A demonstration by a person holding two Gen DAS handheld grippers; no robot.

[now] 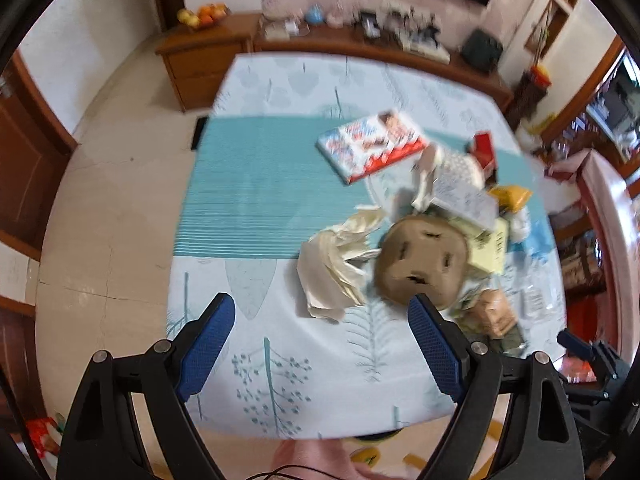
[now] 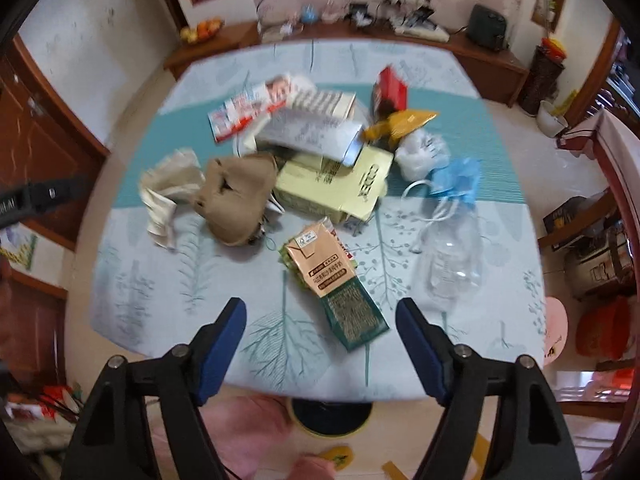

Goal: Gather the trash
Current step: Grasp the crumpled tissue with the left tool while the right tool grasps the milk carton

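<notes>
Trash lies heaped on a table with a leaf-print cloth (image 2: pixel 160 280). A brown moulded pulp piece (image 2: pixel 236 200) and crumpled paper (image 2: pixel 168 192) lie at the left of the heap; both also show in the left wrist view, pulp piece (image 1: pixel 420 256), paper (image 1: pixel 336 268). A brown and green drink carton (image 2: pixel 336 280) lies flat nearest my right gripper. A clear plastic bottle (image 2: pixel 448 256), a yellow box (image 2: pixel 340 184), a blue mask (image 2: pixel 456 178) and a red and white chocolate box (image 2: pixel 256 104) are there too. My left gripper (image 1: pixel 322 308) and right gripper (image 2: pixel 320 312) are open and empty, above the near table edge.
A wooden sideboard (image 2: pixel 480 52) with small items runs along the back wall. A low cabinet with a fruit bowl (image 1: pixel 204 16) stands at the back left. A black round table base (image 2: pixel 332 416) sits on the tiled floor below. Shelves and boxes (image 2: pixel 592 248) crowd the right side.
</notes>
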